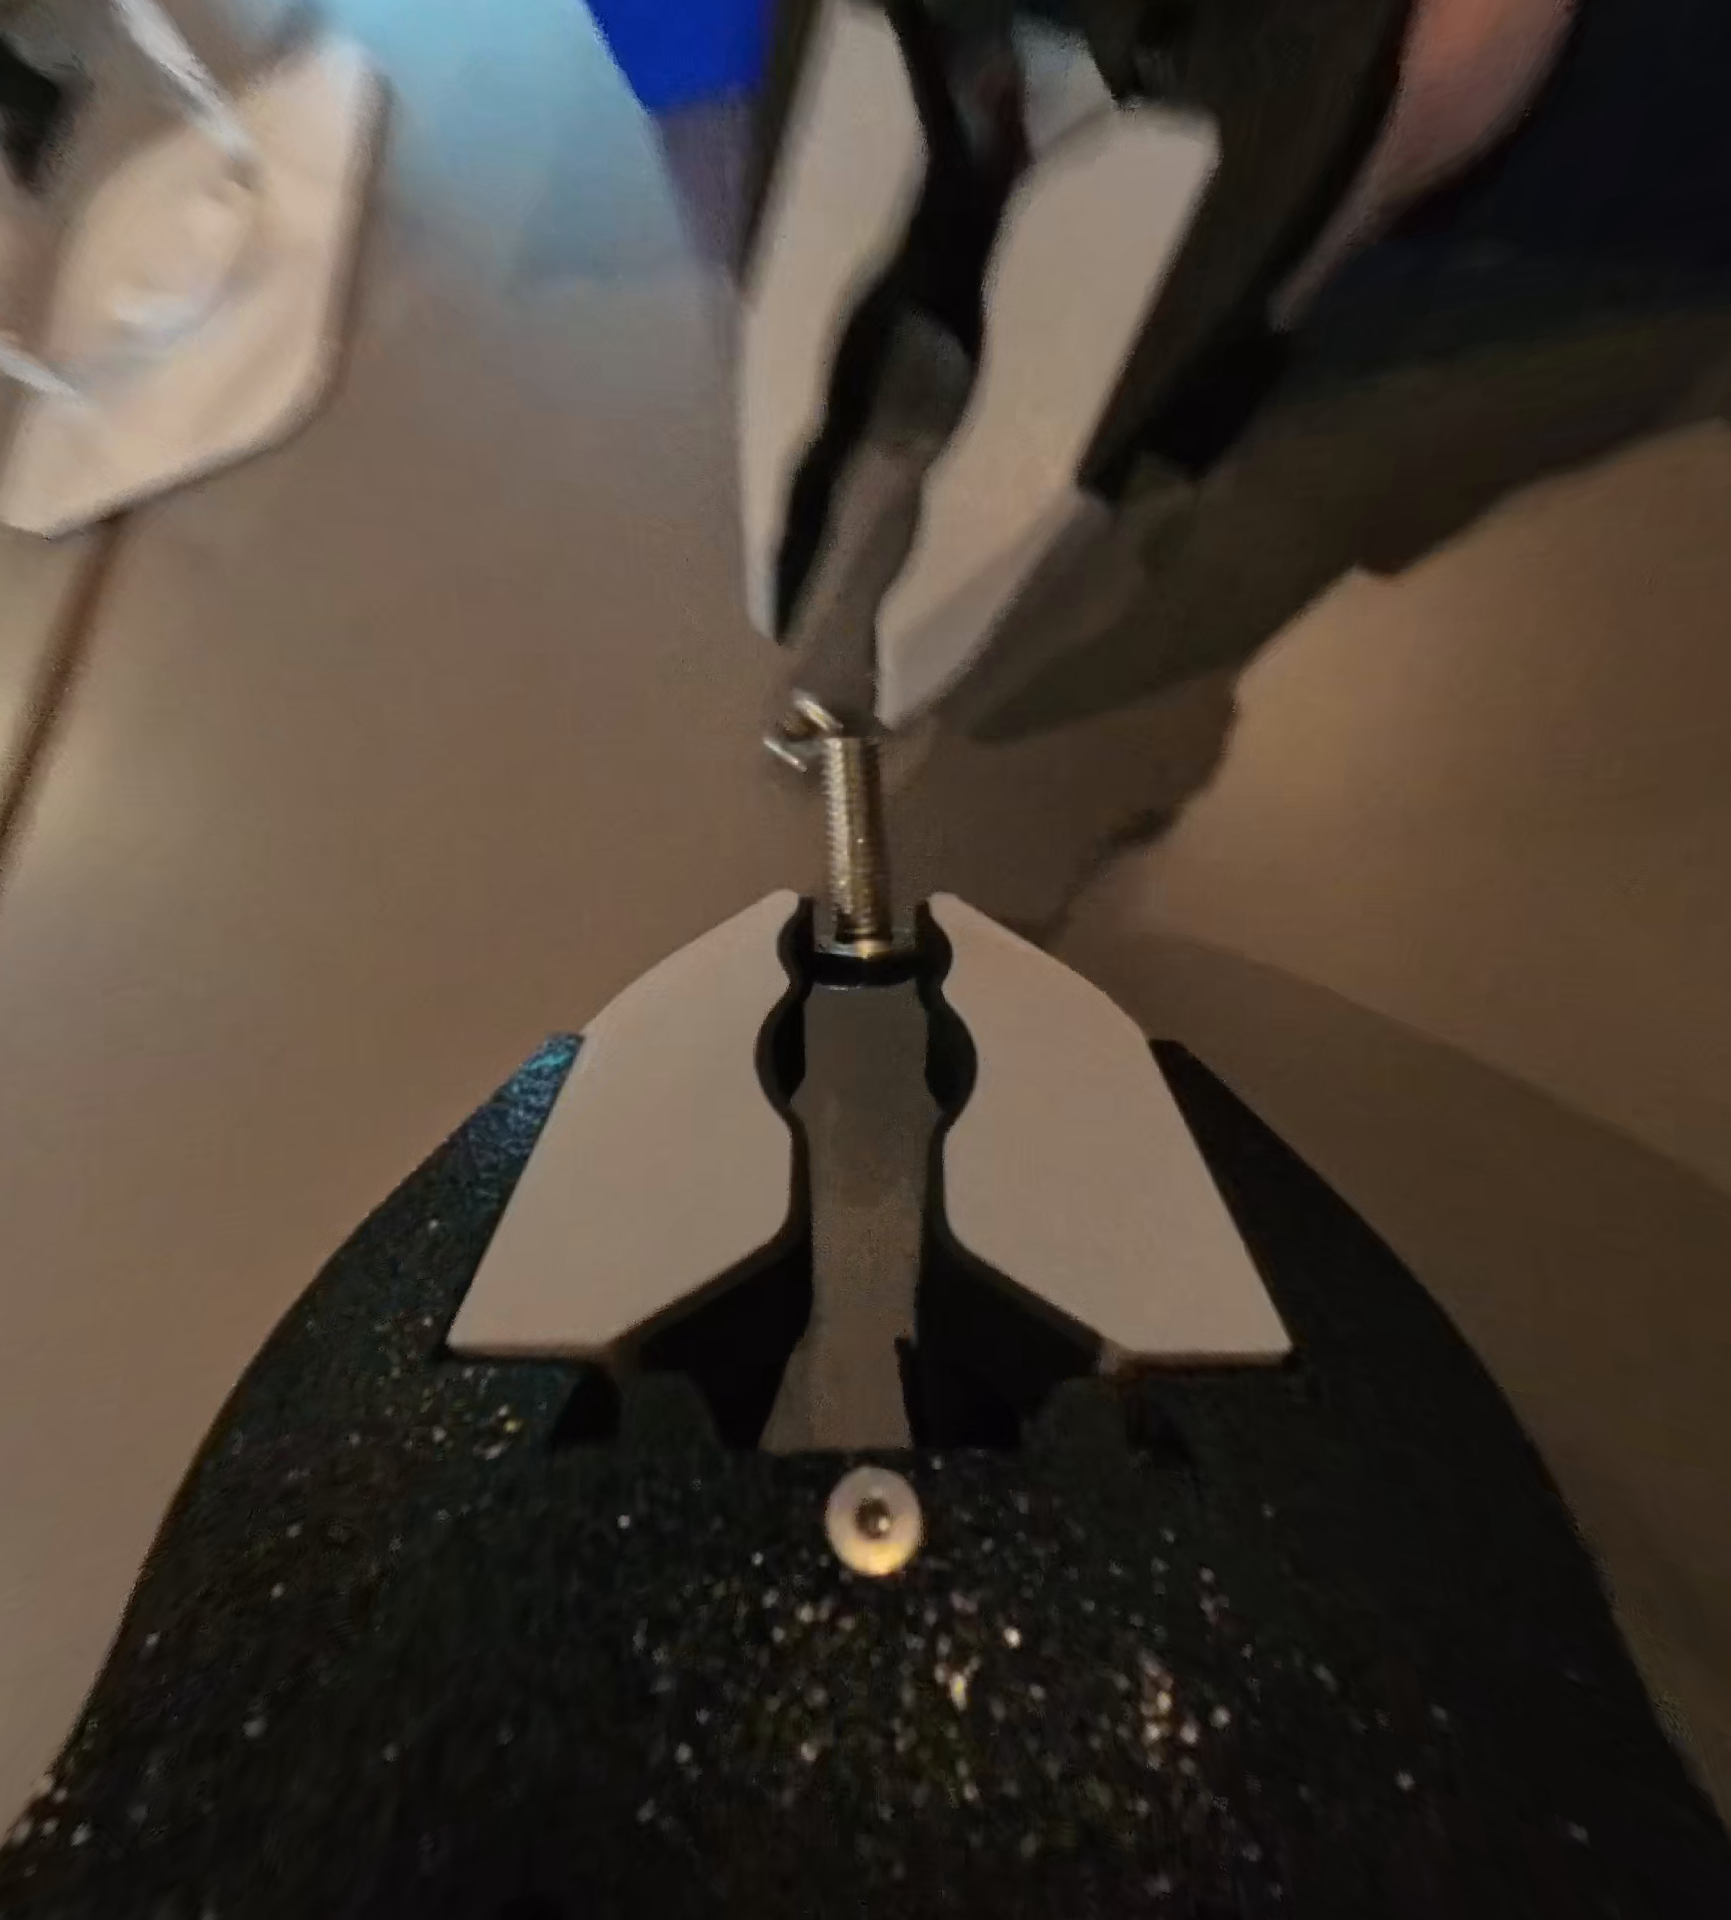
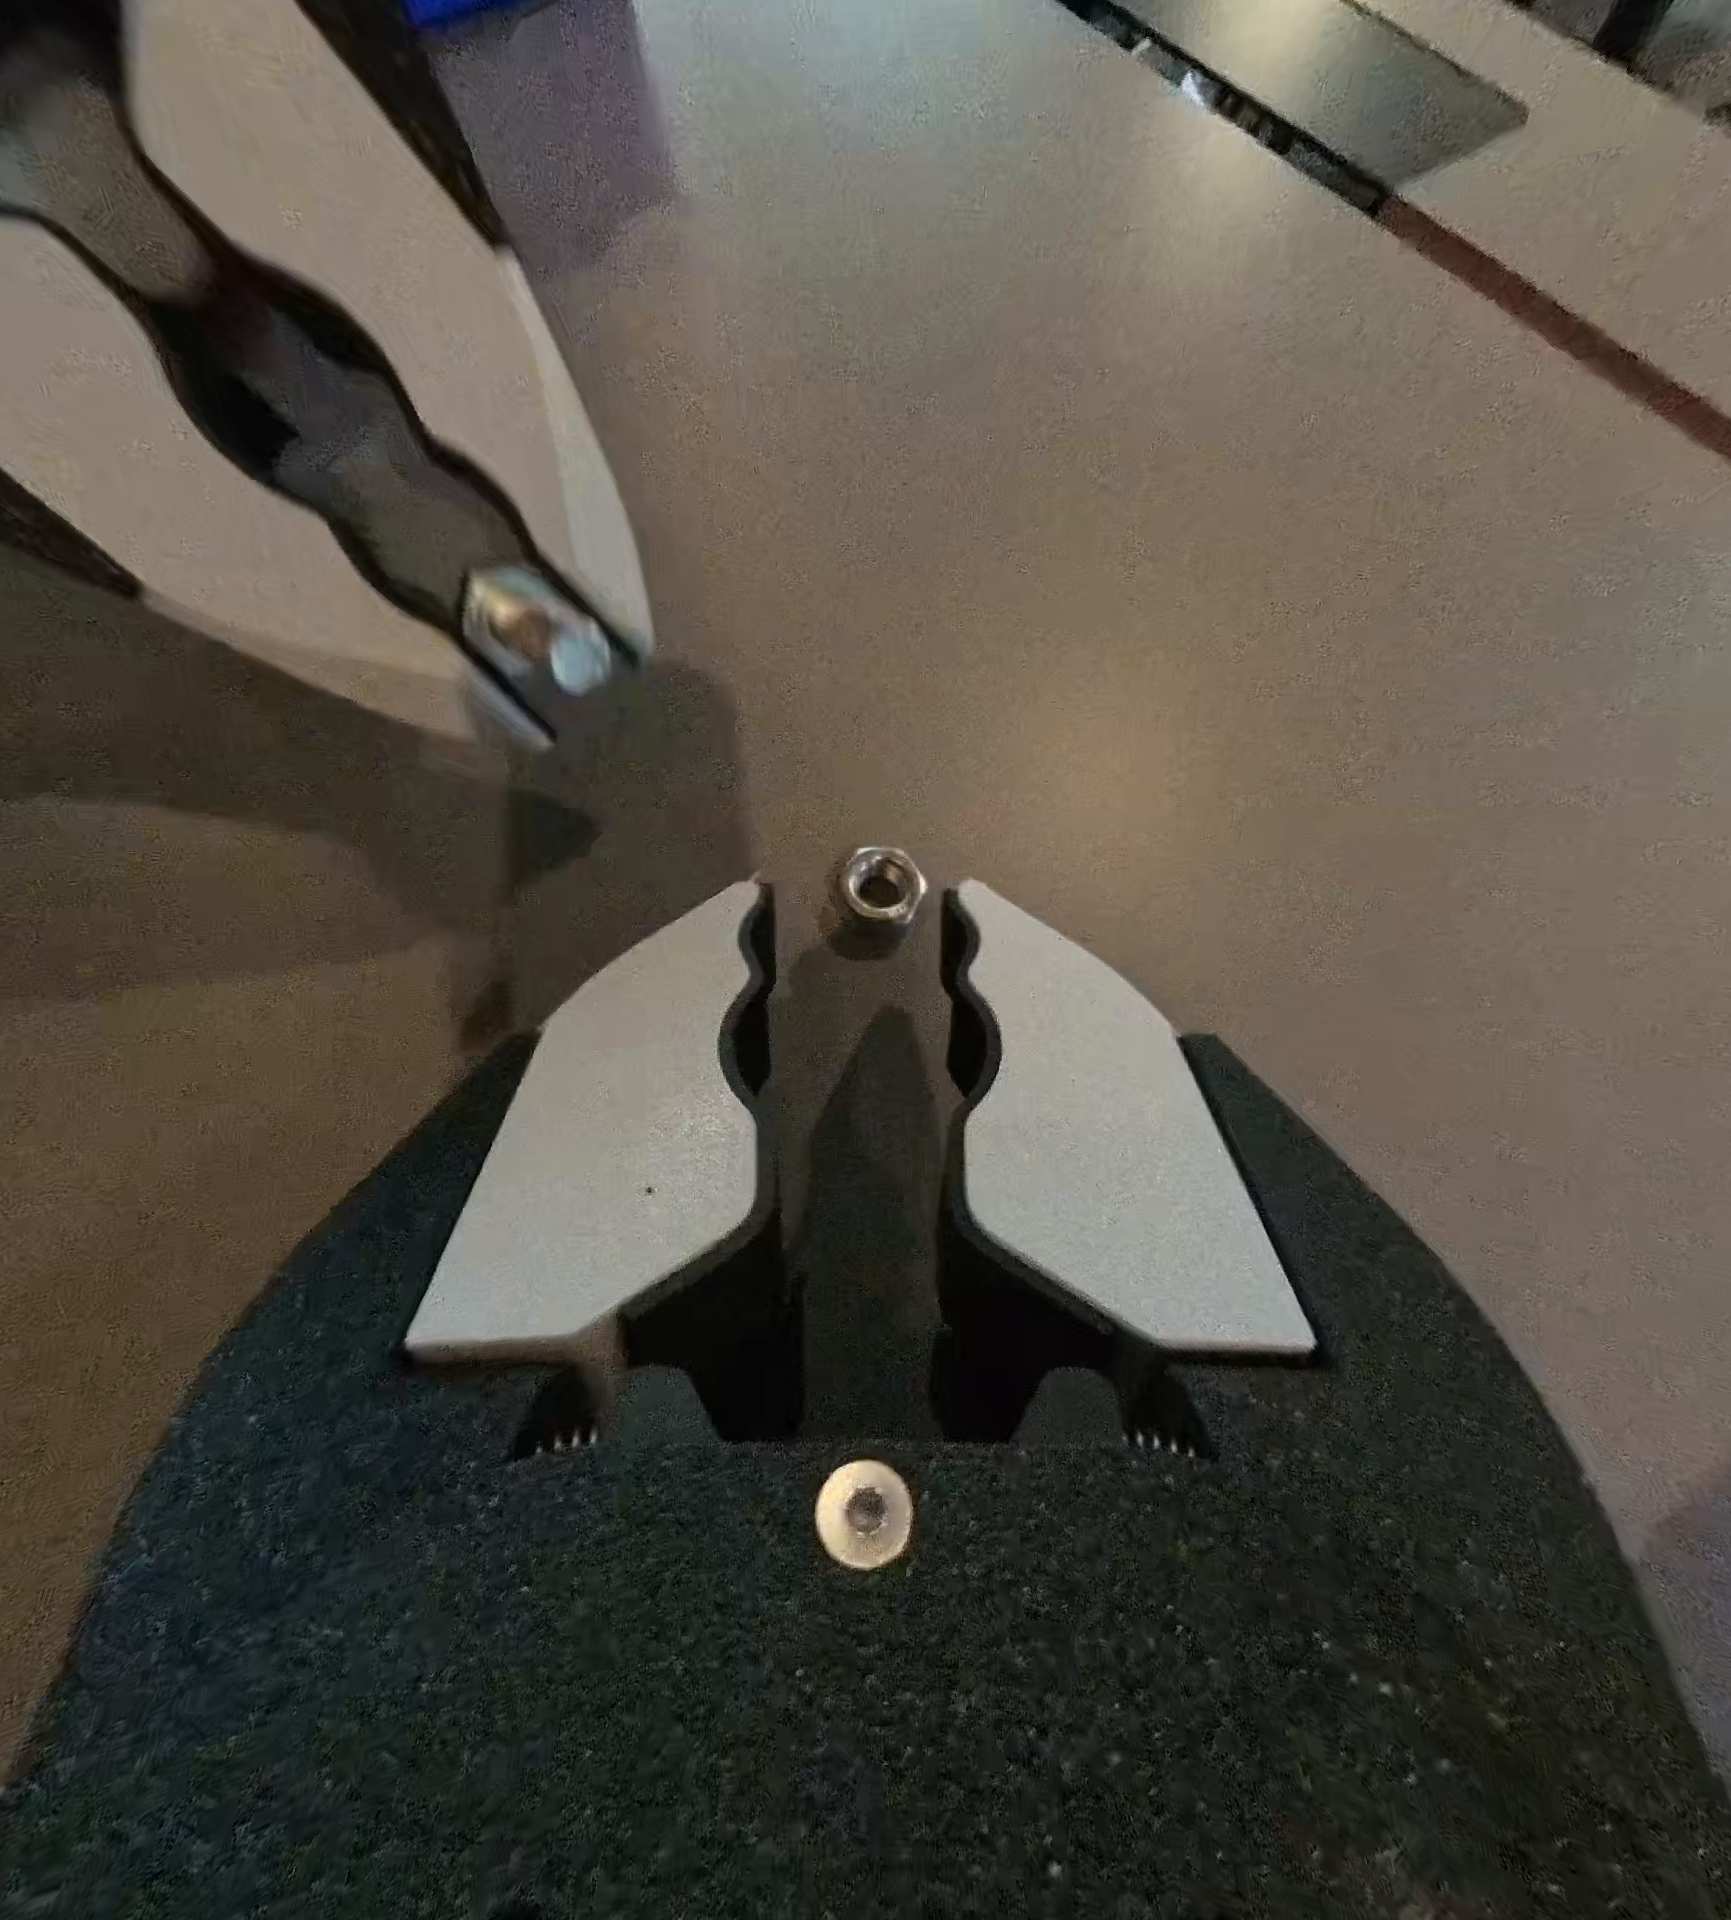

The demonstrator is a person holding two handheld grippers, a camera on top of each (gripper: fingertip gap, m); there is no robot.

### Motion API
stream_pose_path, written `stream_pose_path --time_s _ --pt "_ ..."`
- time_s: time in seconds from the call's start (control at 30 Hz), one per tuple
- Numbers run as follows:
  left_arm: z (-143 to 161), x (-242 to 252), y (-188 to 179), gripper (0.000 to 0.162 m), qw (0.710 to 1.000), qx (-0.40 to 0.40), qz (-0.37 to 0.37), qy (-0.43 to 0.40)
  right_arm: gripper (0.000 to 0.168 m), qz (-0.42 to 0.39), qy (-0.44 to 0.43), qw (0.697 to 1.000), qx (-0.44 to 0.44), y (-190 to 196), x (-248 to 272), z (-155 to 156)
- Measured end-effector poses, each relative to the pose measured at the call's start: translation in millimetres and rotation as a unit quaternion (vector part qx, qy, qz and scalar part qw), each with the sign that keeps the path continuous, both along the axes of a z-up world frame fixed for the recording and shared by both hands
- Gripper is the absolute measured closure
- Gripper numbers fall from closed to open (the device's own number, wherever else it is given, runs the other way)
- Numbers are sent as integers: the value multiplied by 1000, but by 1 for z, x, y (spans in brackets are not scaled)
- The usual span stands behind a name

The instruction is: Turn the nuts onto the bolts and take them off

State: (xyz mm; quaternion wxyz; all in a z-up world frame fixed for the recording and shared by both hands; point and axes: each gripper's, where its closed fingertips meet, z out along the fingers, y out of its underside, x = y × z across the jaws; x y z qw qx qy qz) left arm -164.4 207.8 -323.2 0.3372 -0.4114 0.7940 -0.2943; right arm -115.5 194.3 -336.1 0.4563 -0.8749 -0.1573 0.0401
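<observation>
- The left claw (image 1: 859,920) is seen closed on the head end of a silver bolt (image 1: 848,831), whose threaded shank sticks out forward past the fingertips, above the tan tabletop (image 1: 425,831).
- In the left wrist view, the right claw (image 1: 830,675) comes in from above with its tips at the bolt's far end; small metal pieces, possibly a nut with a washer (image 1: 796,732), are seen there, though blur hides the detail.
- In the right wrist view, the right claw (image 2: 856,904) is narrowly parted, and a small hex nut (image 2: 879,902) stands between its fingertips without either finger clearly touching it.
- The left claw (image 2: 570,665) appears at upper left of that view, gripping the bolt (image 2: 539,634).
- A blurred white object (image 1: 165,312) lies on the tabletop at upper left of the left wrist view.
</observation>
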Motion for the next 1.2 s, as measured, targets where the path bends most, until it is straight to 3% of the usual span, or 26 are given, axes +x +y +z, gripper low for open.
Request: stream_pose_path --time_s 0.03,0.17,0.43,0.5,0.6,0.7,0.8,0.87,0.97,1.07,1.2 --pt "11 4 4 144 999 -9 20 -41 138 -8 7 1000 -8 1 0 -4" --pt "32 5 18 144 989 -32 61 -133 138 -34 -8 999 -30 7 7 -12" --pt "32 3 19 144 986 -56 61 -142 150 -36 -8 998 -54 10 3 -15" --pt "32 2 20 144 986 -62 61 -141 150 -43 -26 998 -27 4 5 5" --pt "32 0 20 144 986 -67 63 -140 150 -58 -45 997 31 -20 5 60" --pt "31 -1 19 144 986 -69 61 -138 150 -99 -93 989 61 -68 32 113" --pt "29 -1 16 144 987 -69 56 -134 151 -207 -144 967 42 -134 98 140" --pt "29 -1 14 144 987 -68 51 -133 151 -259 -150 954 -8 -175 138 130" --pt "28 -1 12 144 988 -65 48 -133 151 -264 -106 952 -116 -214 169 84" --pt "28 -1 11 144 988 -63 45 -134 151 -240 -65 951 -184 -228 178 44" --pt "28 -2 10 144 989 -59 43 -132 150 -217 -37 944 -246 -236 180 14"
